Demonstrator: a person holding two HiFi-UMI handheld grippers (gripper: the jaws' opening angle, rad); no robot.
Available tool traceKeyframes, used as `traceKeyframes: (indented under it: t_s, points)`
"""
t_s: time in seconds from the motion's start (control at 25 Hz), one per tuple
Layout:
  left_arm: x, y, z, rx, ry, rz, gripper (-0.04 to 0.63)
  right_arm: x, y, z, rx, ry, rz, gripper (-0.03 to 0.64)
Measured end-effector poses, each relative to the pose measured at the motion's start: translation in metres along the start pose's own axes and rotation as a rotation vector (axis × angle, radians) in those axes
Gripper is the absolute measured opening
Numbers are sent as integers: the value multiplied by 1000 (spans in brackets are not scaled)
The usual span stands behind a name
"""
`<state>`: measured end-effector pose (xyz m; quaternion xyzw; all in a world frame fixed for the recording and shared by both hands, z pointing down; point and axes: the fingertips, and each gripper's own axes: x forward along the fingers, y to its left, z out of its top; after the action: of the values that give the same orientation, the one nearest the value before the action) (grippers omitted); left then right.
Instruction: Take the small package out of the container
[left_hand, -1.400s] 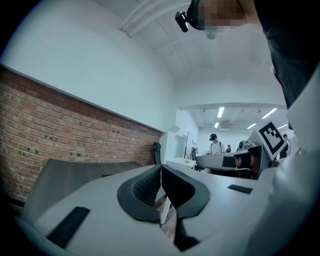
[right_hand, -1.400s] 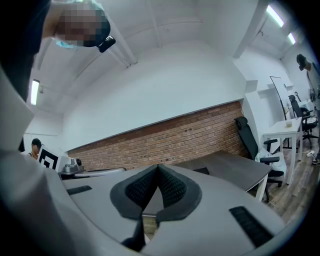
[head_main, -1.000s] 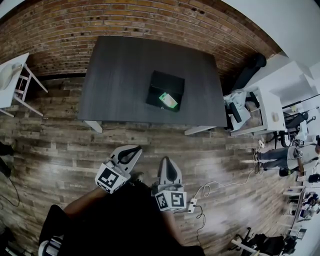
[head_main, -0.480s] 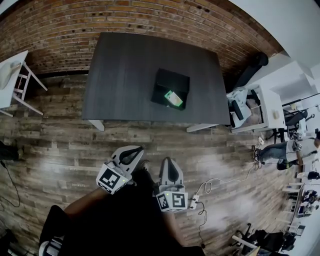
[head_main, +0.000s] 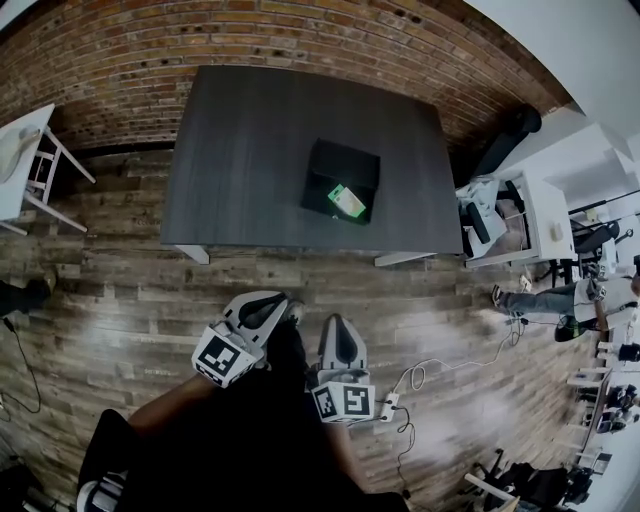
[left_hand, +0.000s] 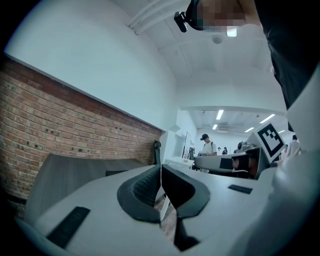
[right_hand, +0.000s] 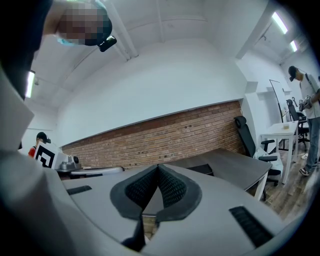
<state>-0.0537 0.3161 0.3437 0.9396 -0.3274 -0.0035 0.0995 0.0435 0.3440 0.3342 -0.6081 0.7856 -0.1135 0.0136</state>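
A black open container (head_main: 341, 178) stands on the dark table (head_main: 240, 150), toward its right front part. Inside it, at the front right, lies a small green and white package (head_main: 347, 200). Both grippers hang well short of the table, over the wooden floor near my body. My left gripper (head_main: 262, 299) is shut, its tips touching, nothing between them (left_hand: 160, 172). My right gripper (head_main: 338, 325) is shut and empty too (right_hand: 158, 171). The container (right_hand: 201, 170) shows faintly on the table beyond the right jaws.
A brick wall (head_main: 250, 40) runs behind the table. A white side table (head_main: 25, 160) stands at far left. White desks (head_main: 520, 215) and a black chair (head_main: 505, 135) crowd the right. A cable and power strip (head_main: 395, 405) lie on the floor. People stand at far right.
The table and container have shifted slightly in the head view as the head moved. Both grippers hold nearly the same place and stay shut.
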Motion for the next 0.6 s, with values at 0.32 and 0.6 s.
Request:
traceKeyframes:
  t_s: [0.32,0.6]
  points:
    - [44,11,2,-1,8,5,34,29,-33,8,7,3,11,25]
    - [89,24,4,-7,24,19,34,60,-67,19,9,14,23,25]
